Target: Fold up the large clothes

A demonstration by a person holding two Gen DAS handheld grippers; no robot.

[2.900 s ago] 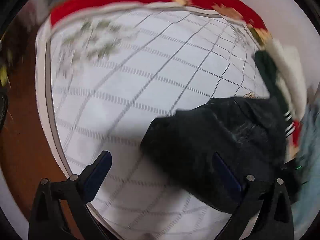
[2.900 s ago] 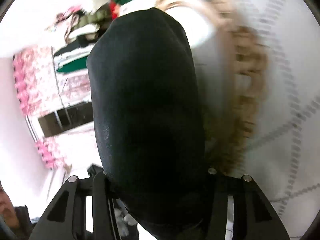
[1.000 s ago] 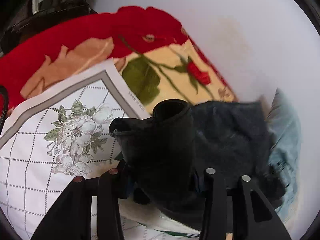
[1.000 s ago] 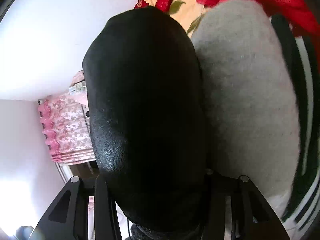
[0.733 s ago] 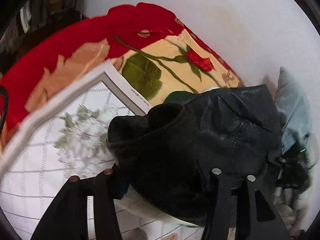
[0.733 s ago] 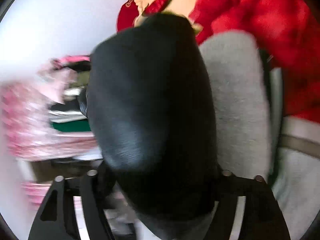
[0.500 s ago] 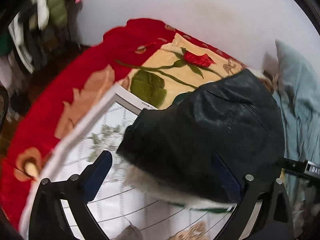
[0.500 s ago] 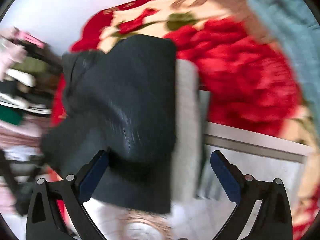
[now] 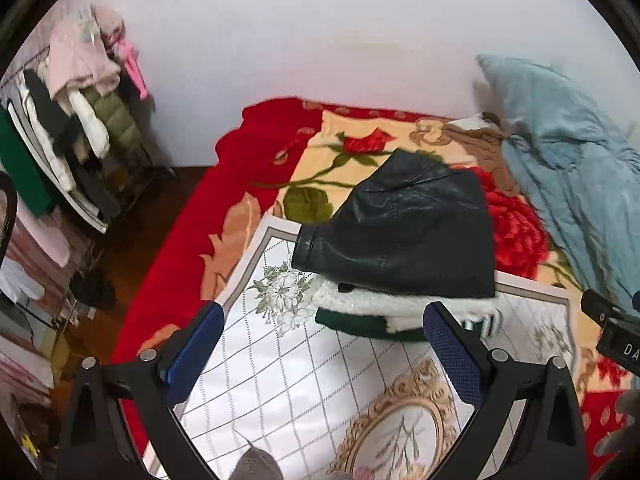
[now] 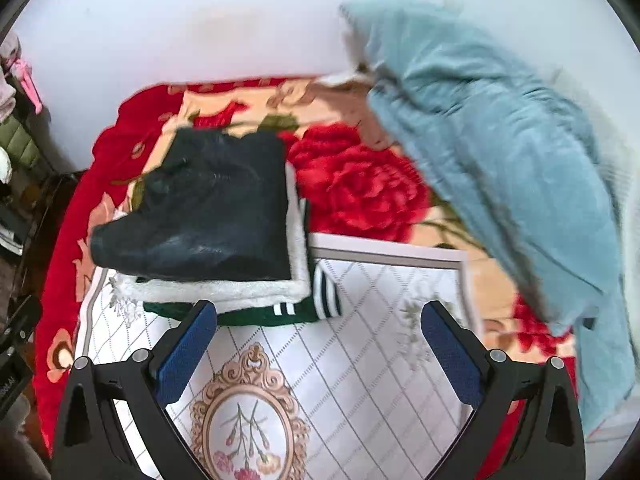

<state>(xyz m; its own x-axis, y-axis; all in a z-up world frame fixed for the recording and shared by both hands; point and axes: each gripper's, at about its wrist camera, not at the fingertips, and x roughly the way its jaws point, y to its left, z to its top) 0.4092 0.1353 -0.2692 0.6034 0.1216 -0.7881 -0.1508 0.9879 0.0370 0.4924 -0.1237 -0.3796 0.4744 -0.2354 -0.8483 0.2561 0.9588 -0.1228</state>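
Observation:
A folded black leather jacket [image 9: 404, 236] lies on top of a stack with a white fleecy garment [image 9: 384, 304] and a dark green garment [image 9: 360, 326] under it, at the far end of a white checked cloth [image 9: 304, 380]. The stack also shows in the right wrist view, with the black jacket [image 10: 216, 208] uppermost. My left gripper [image 9: 324, 340] is open and empty, just short of the stack. My right gripper [image 10: 318, 338] is open and empty, near the stack's front right corner.
The cloth lies on a bed with a red rose blanket [image 9: 224, 184]. A light blue quilt [image 10: 500, 152] is heaped at the right against the white wall. A rack of hanging clothes [image 9: 68, 120] stands left of the bed. The other gripper's body [image 9: 616, 332] shows at right.
Both grippers carried the black jacket to the stack, opened and let go of it. They have pulled back, and the jacket now rests on the stack.

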